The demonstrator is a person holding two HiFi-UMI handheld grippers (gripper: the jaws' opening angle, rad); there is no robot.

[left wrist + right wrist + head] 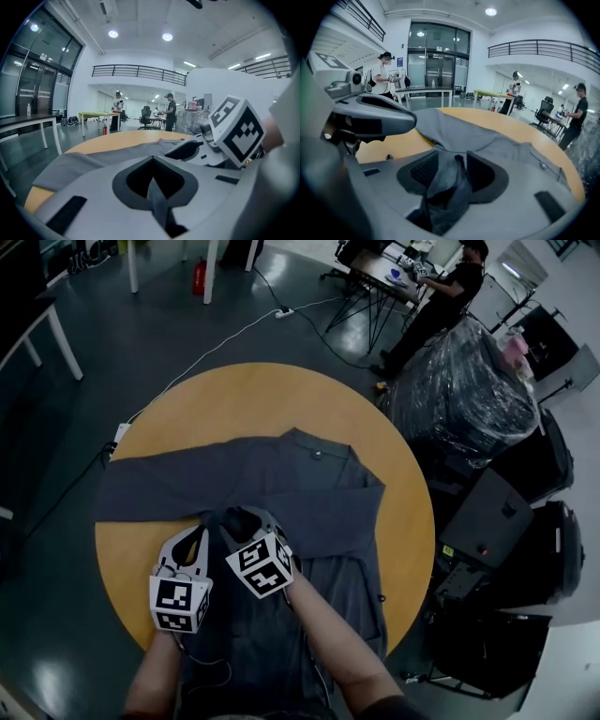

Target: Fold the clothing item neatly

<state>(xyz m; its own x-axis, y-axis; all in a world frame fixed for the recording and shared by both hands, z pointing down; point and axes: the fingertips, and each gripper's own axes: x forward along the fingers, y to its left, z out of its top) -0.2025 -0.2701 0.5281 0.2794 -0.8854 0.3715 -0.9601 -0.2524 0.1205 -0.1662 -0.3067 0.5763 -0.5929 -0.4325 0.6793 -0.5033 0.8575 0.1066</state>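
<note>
A dark grey shirt [319, 493] lies spread on the round wooden table [244, 395], collar toward the far side and one sleeve [141, 488] stretched out to the left. Both grippers sit close together over the shirt's near-left part. My left gripper [199, 526] is shut on a thin fold of the shirt [157, 201], pinched between its jaws. My right gripper [251, 518] stands open; a loose bunch of the fabric [447, 183] hangs between its spread pads [424, 171] without being pressed. In the left gripper view, the right gripper's marker cube [234, 129] shows close by on the right.
A plastic-wrapped pile [464, 381] and black cases [525, 521] stand just right of the table. A person [441, 296] works at a desk beyond. A white cable [216, 348] runs across the floor to the table's left edge.
</note>
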